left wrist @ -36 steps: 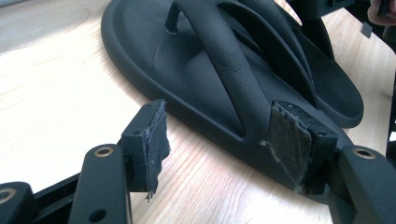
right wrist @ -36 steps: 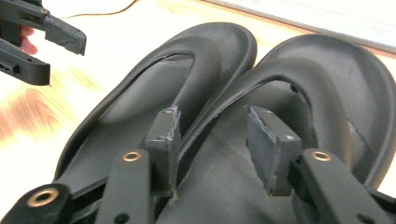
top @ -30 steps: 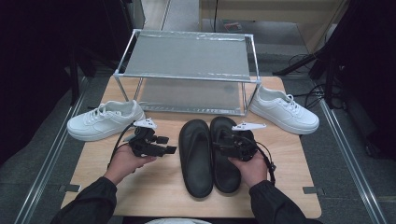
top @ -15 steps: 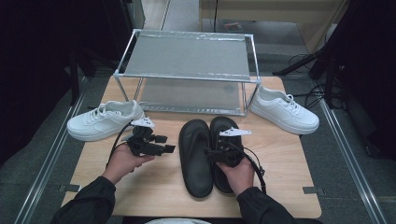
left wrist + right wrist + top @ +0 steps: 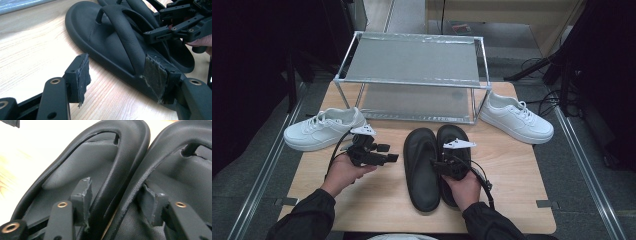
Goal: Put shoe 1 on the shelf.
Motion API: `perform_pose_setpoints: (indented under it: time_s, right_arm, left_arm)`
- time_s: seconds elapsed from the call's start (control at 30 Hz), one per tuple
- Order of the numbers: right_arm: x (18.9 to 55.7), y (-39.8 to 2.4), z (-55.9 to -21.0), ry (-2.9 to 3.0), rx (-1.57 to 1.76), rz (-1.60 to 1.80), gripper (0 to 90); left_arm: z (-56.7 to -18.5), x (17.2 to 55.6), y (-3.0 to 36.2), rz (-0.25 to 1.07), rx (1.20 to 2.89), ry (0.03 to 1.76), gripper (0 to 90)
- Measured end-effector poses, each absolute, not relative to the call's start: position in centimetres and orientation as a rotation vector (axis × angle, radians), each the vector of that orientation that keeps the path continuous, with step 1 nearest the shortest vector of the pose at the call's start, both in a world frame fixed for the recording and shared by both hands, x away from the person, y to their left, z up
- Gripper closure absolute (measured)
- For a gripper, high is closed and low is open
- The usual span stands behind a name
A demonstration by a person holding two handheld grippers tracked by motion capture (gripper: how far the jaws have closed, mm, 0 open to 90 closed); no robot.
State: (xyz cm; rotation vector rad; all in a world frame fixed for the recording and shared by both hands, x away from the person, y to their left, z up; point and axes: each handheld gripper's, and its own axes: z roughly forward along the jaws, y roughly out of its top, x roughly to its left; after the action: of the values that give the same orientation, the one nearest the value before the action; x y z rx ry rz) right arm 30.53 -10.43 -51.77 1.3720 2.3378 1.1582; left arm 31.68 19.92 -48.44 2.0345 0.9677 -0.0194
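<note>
Since a second ago the right claw [image 5: 446,167] has dropped between the two black sandals [image 5: 438,165] at mid-table [image 5: 522,165], jaws just closing astride their touching inner edges (likely to lift both together); left claw [image 5: 393,157] waits agape, empty.

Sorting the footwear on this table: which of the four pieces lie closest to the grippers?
The two black flip-flops at the table's centre. The right gripper has its jaws astride their adjoining edges, whereas the white sneakers sit out at the table's sides.
</note>
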Motion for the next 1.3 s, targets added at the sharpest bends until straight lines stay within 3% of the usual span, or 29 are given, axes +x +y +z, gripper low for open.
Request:
perform_pose_setpoints:
  time_s: [0.2, 0.53, 0.83, 1.3]
  right_arm:
    - [30.4, -10.7, -51.7, 2.316, 1.411, 1.152, 59.3]
    - [30.5, -11.2, -51.6, 2.31, 1.456, 1.143, 65.1]
    - [30.8, -12.3, -51.2, 2.284, 1.535, 1.14, 76.1]
    - [31.2, -13.1, -49.8, 2.321, 1.507, 1.167, 76.5]
  left_arm:
    - [-48.4, 31.7, 19.9, -0.022, 2.039, 0.964, 37.9]
    - [-48.4, 31.7, 20.0, -0.023, 2.034, 0.971, 37.9]
    - [-48.3, 31.6, 20.1, -0.02, 2.03, 0.968, 38.0]
    - [-47.6, 32.5, 20.5, -0.004, 2.044, 0.958, 38.7]
